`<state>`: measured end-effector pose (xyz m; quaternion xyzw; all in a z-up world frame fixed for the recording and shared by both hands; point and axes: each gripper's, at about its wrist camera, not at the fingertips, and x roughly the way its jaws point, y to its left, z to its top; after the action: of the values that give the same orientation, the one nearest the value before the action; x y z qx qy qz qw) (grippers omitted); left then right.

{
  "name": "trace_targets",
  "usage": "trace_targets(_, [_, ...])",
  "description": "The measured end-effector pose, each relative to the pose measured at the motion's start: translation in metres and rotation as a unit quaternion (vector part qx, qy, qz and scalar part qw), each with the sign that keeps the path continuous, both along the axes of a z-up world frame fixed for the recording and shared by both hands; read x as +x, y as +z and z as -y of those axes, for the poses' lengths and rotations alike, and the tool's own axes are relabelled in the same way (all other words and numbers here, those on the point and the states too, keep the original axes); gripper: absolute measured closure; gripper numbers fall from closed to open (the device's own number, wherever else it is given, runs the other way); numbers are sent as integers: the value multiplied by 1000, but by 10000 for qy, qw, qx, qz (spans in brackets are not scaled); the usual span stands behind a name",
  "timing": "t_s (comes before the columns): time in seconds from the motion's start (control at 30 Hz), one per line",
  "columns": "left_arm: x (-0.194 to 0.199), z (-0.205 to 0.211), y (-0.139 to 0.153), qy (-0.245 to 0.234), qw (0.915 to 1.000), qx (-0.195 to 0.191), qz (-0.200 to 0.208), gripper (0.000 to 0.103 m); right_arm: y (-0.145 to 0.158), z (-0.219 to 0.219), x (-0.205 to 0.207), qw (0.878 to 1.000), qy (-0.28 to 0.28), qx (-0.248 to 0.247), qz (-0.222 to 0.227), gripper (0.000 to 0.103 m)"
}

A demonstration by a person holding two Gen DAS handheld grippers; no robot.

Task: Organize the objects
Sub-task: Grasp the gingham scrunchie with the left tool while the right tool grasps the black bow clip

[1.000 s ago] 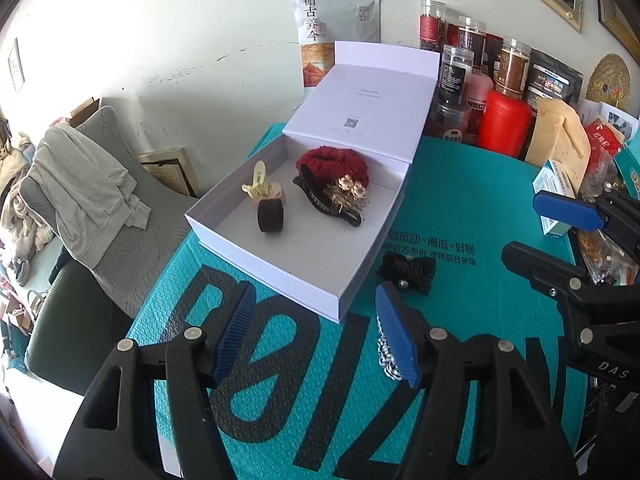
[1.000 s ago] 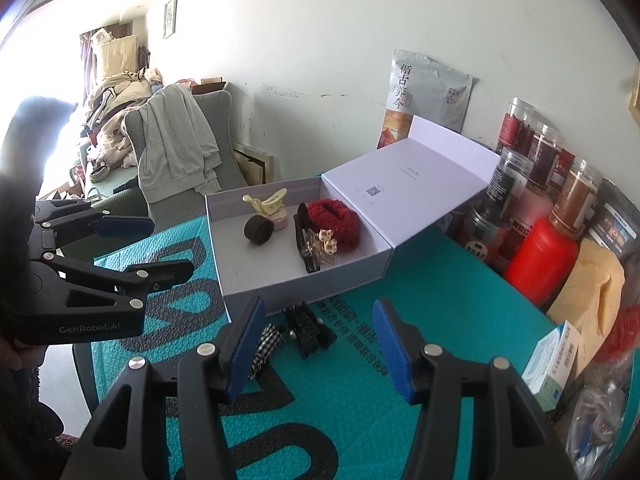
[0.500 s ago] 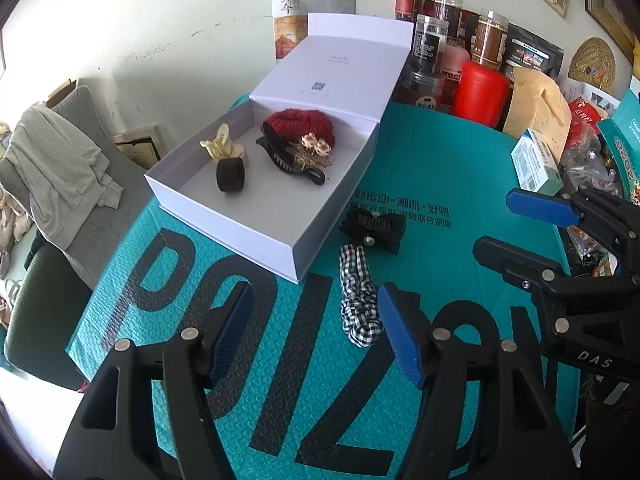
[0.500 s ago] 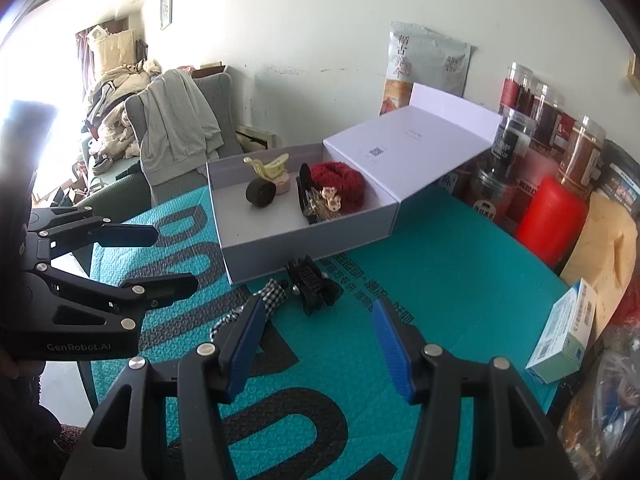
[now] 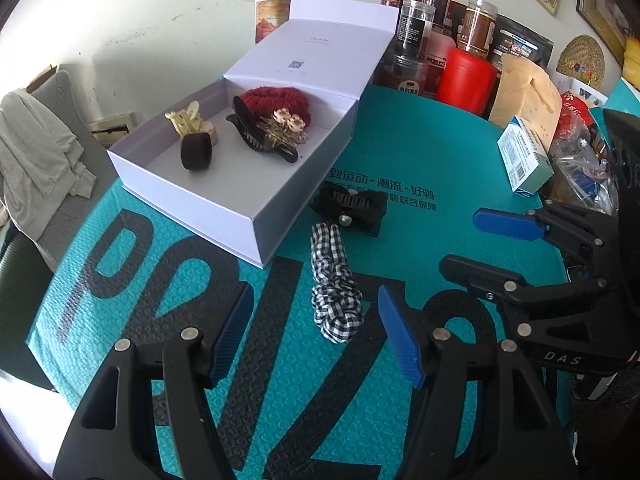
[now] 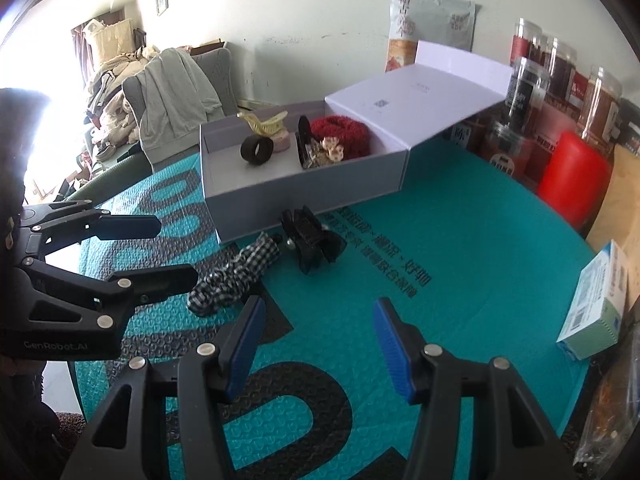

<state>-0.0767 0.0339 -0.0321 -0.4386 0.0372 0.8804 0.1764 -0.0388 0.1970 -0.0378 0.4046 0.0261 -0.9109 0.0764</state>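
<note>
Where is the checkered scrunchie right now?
The checkered scrunchie lies on the teal mat, outside the white box, touching the black bow clip. In the left wrist view it sits between the left gripper's open fingers.

Each hand-held gripper [image 5: 316,334] [image 6: 318,340] is black plastic with silver screws and ribbed blue pads [image 5: 400,336].

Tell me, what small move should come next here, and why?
Probably lower the open left gripper onto the checked scrunchie. It lies on the mat just ahead of those fingers, outside the box that already holds other hair pieces. The right gripper is open too, but farther off.
</note>
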Motion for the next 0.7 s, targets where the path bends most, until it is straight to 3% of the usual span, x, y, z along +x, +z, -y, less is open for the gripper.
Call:
trace_targets(0.6, [-40, -5, -45, 110, 9985, 264, 463, 40, -27, -5, -56, 9988, 363, -148, 293, 46])
trace_targets(0.7, [-45, -3, -49, 54, 9981, 376, 488, 45, -30, -2, -68, 9984, 458, -126, 316, 46])
